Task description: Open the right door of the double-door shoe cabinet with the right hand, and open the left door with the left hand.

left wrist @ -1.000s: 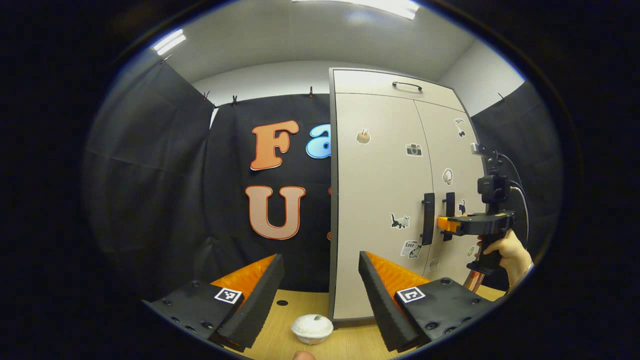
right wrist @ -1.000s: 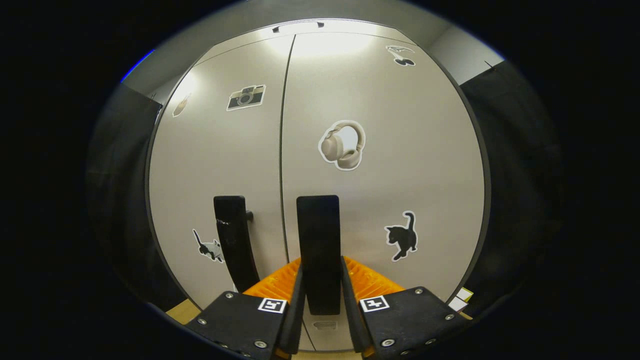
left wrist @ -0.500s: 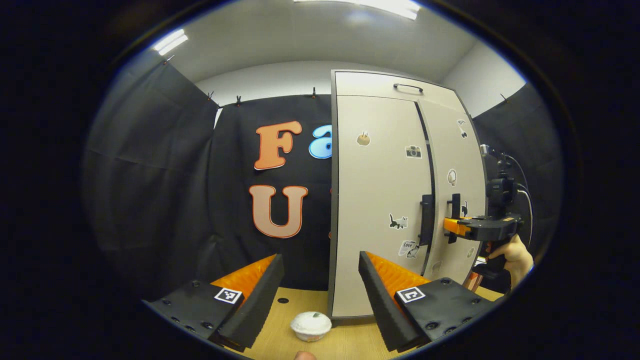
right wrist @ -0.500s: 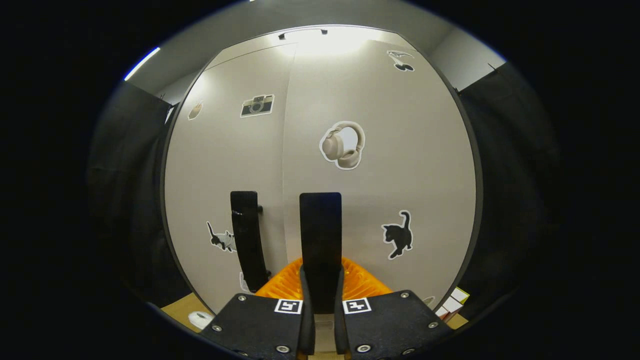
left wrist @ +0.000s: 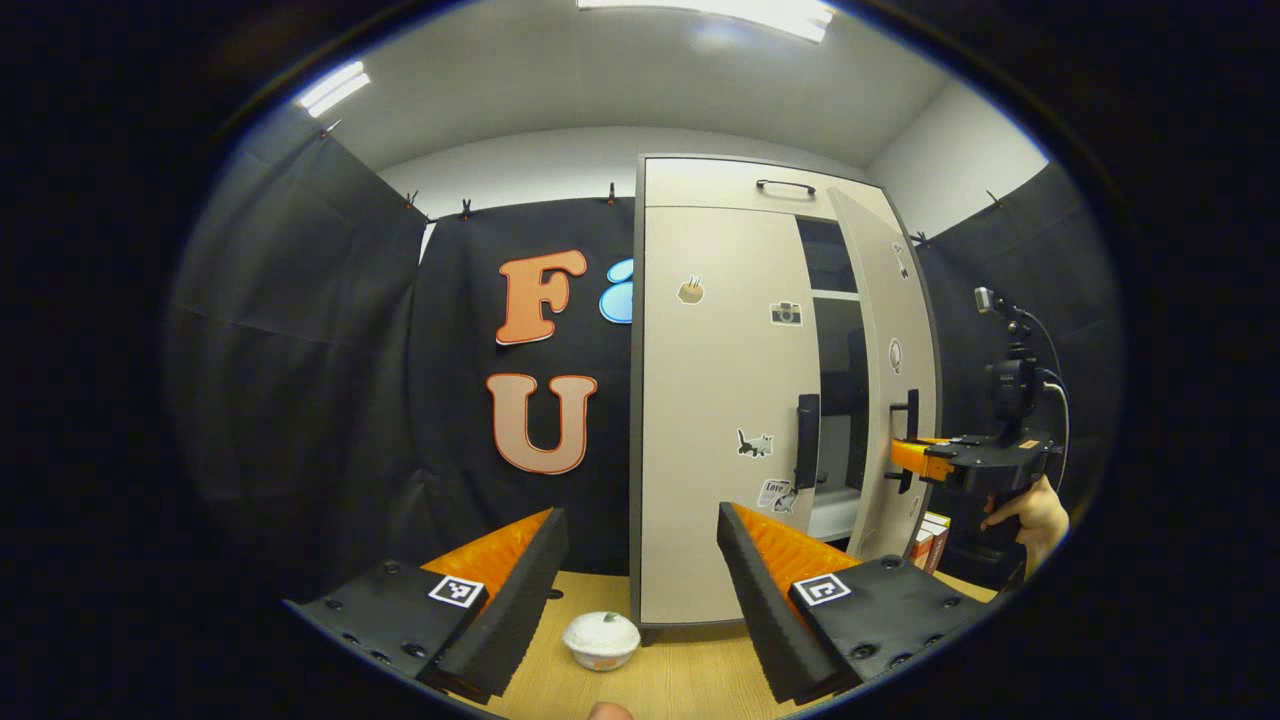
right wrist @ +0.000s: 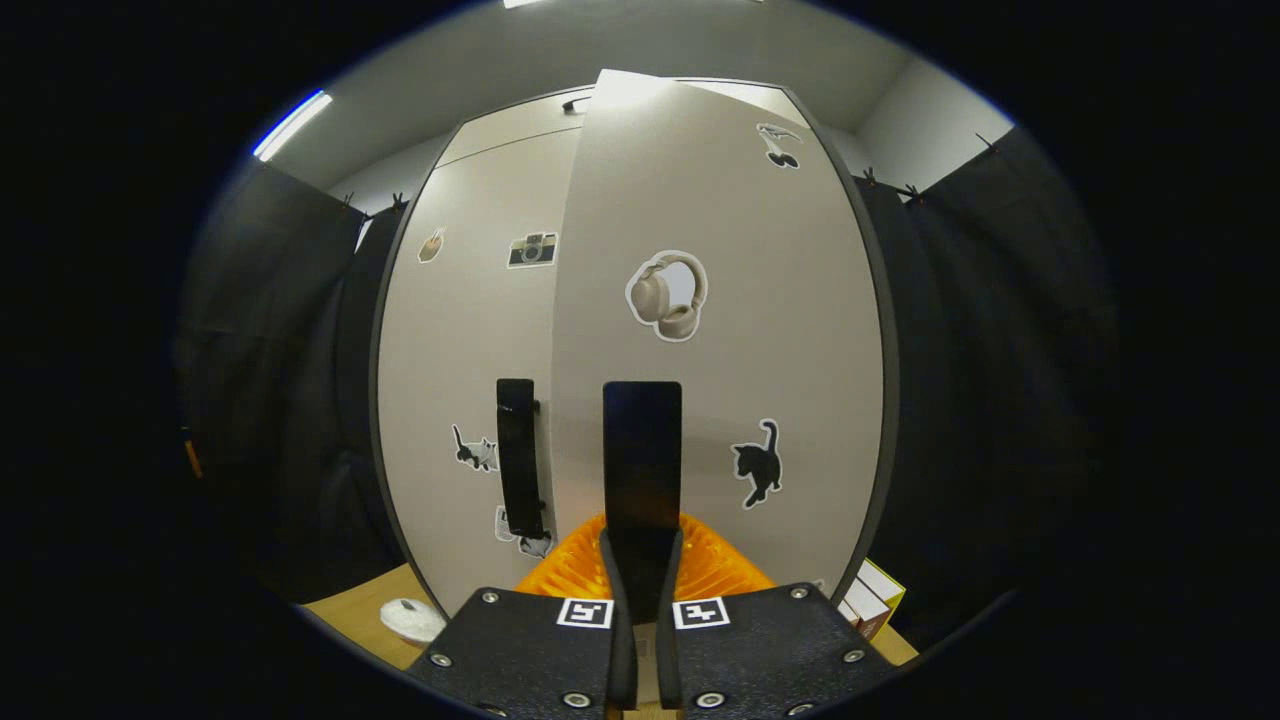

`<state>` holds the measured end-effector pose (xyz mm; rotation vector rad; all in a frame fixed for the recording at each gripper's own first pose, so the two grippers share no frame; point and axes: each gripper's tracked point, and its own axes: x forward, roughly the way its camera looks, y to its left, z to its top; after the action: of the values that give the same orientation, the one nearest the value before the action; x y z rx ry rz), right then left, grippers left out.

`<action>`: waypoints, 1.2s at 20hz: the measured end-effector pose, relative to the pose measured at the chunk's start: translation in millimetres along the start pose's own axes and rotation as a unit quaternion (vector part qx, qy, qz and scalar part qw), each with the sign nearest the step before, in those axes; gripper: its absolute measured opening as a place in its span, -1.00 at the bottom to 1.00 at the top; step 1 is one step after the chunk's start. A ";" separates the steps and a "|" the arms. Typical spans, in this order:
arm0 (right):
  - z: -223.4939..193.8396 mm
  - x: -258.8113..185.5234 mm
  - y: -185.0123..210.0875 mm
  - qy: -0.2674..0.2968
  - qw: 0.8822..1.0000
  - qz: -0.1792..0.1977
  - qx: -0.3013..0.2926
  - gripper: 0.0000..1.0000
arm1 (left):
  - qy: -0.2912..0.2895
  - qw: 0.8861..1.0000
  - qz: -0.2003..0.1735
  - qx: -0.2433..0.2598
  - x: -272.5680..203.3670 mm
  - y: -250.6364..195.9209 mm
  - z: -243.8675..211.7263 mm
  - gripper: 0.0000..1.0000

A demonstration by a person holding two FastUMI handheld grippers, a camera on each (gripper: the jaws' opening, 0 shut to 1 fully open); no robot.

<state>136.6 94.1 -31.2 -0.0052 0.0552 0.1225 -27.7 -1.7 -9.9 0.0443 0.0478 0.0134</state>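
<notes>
Right tongs point(right wrist: 640, 600) pinching right door handle point(right wrist: 641, 450); right door point(right wrist: 800, 330) ajar; left tongs point(left wrist: 640, 590) spread.

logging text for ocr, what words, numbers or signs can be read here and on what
None reads clearly.
Sticker low on left door: writing, too small to read.
Boxes by cabinet: print too blurred.

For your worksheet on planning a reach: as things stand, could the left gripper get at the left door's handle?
Probably yes. The left gripper is open and holds nothing, and the left door's handle stands unobstructed ahead of it. The right gripper grips the right door's handle off to one side, clear of that path.
</notes>
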 end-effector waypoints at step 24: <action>10.2 -96.9 -102.1 -0.001 0.998 -0.055 0.010 -0.88 | 0.005 0.999 -0.032 -0.004 -4.5 -63.4 -3.7 0.93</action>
<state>53.6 -18.9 -15.5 0.0113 0.0549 0.0128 -31.6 -64.9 -16.2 0.0346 0.0588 -0.0511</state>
